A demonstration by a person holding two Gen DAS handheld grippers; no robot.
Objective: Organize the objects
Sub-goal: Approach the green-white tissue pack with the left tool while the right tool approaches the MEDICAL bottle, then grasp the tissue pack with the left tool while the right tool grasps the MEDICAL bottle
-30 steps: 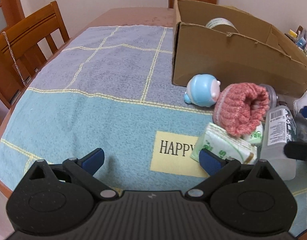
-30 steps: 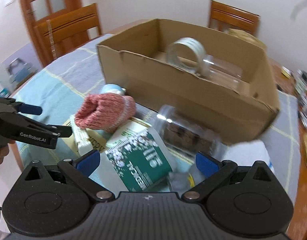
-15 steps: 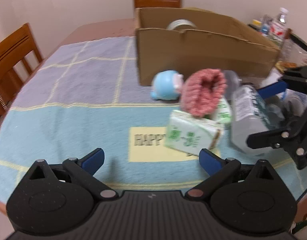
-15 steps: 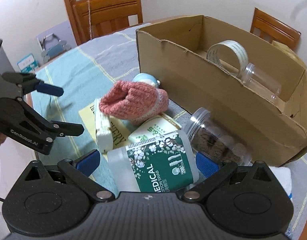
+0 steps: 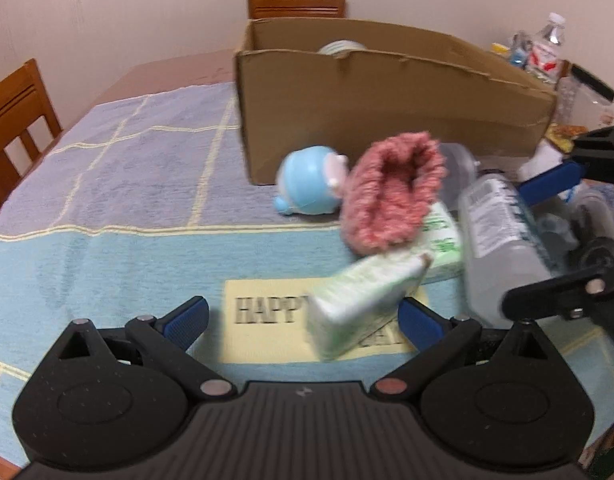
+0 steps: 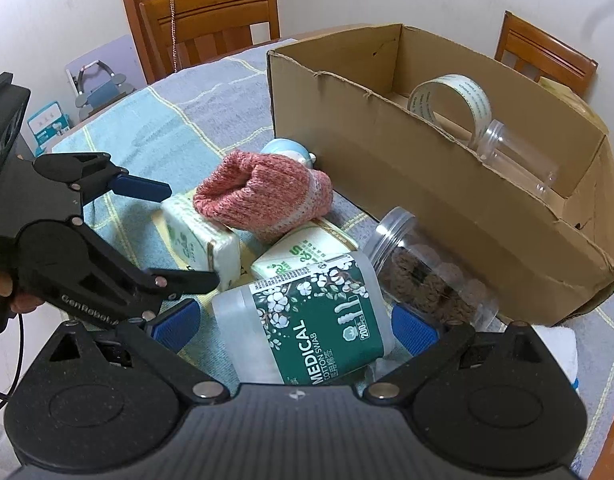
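Two tissue packs point(image 6: 203, 236), one sock point(image 6: 263, 196); both grippers' fingers point(image 6: 175, 326) wide apart, empty.

Sock point(image 6: 263, 196) lies on tissue packs point(image 6: 203, 236) before the box point(image 6: 427, 184) holding tape point(image 6: 451, 96).

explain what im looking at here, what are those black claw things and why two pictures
Each black claw is a hand-held gripper with a camera on it, one per hand; no robot. One picture looks along the left gripper, the other along the right gripper. Both are open and hold nothing. On the checked cloth lie a pink knitted sock, tissue packs, a cotton swab bottle, a blue toy and a clear jar. The cardboard box already holds a tape roll and an empty jar.
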